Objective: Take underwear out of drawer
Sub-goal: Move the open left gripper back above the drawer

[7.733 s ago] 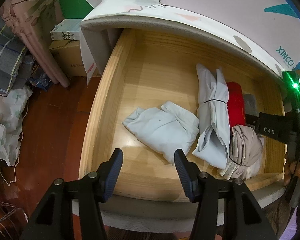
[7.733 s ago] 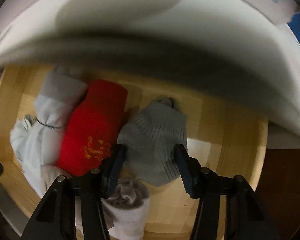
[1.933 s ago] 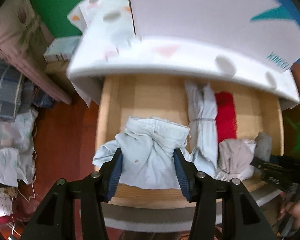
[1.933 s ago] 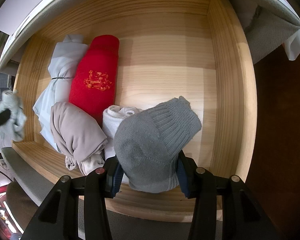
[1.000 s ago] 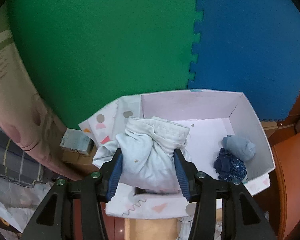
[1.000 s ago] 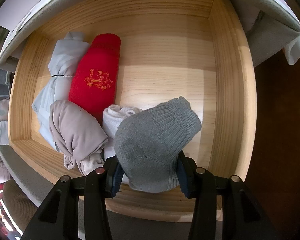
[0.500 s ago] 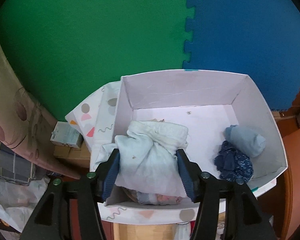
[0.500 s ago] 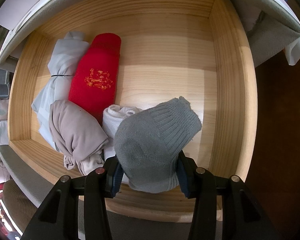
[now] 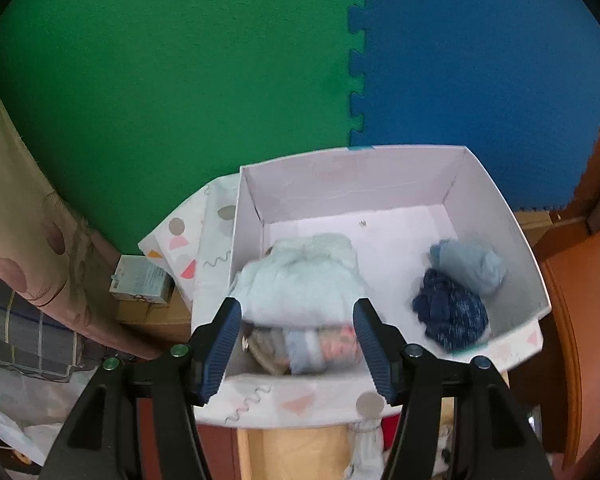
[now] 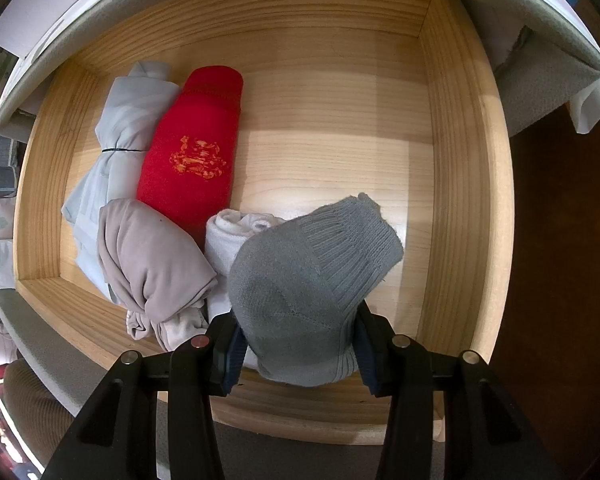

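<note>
In the left wrist view my left gripper (image 9: 296,322) is open above the white box (image 9: 496,196). The pale blue underwear (image 9: 300,280) lies blurred in the box, free of the fingers, on top of a rolled striped garment (image 9: 308,350). A light blue piece (image 9: 466,260) and a dark blue piece (image 9: 448,312) lie at the box's right. In the right wrist view my right gripper (image 10: 296,340) is shut on a grey knitted sock (image 10: 312,280) above the wooden drawer (image 10: 456,168). In the drawer lie a red roll (image 10: 192,148), a tied grey bundle (image 10: 116,140), a beige garment (image 10: 152,264) and a white roll (image 10: 232,236).
Green (image 9: 172,80) and blue (image 9: 480,60) foam mats back the box. A small carton (image 9: 140,280) and a curtain (image 9: 28,220) are at the left. The drawer's front edge (image 10: 312,416) lies under my right gripper. Dark floor (image 10: 560,280) is to the drawer's right.
My left gripper has opened and the pale blue underwear has dropped from its fingers into the white box. My right gripper holds still with the grey sock.
</note>
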Demonstrator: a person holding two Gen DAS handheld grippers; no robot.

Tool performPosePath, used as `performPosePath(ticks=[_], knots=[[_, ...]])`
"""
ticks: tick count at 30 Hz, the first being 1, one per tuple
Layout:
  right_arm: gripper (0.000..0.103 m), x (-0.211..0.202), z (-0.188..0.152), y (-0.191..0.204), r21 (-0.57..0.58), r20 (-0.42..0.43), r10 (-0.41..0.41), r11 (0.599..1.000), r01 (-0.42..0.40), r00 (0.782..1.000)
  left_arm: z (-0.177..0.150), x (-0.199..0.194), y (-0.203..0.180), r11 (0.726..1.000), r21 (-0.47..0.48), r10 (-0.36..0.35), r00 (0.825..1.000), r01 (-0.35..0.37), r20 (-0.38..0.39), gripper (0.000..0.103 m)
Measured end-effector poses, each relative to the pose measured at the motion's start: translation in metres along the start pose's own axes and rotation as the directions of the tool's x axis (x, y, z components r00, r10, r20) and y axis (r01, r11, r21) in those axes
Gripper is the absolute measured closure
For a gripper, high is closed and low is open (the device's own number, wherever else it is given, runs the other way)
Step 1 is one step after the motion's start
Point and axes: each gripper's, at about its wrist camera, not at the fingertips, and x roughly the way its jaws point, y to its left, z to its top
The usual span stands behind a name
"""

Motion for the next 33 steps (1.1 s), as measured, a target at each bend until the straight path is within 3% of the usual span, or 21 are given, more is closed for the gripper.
performPosePath(ticks=[9, 22, 33], knots=[[0.060, -0.002, 0.001, 0.014, -0.025, 0.011, -0.043, 0.999, 0.043, 0.999, -0.074, -0.007, 0.019, 0.999, 0.027, 0.026, 0.997, -0.024, -0.072, 0.043], [0.060, -0.004, 0.005, 0.020, -0.016, 0.015, -0.047, 0.999, 0.047, 0.999, -0.203, 0.040, 0.026, 0.994, -0.078, 0.058, 0.981, -0.073, -0.185, 0.043], [0.060, -0.003, 0.005, 0.023, -0.016, 0.017, -0.048, 0.999, 0.048, 0.999, -0.251, 0.078, 0.007, 0.990, -0.123, 0.031, 0.964, -0.066, -0.266, 0.043]])
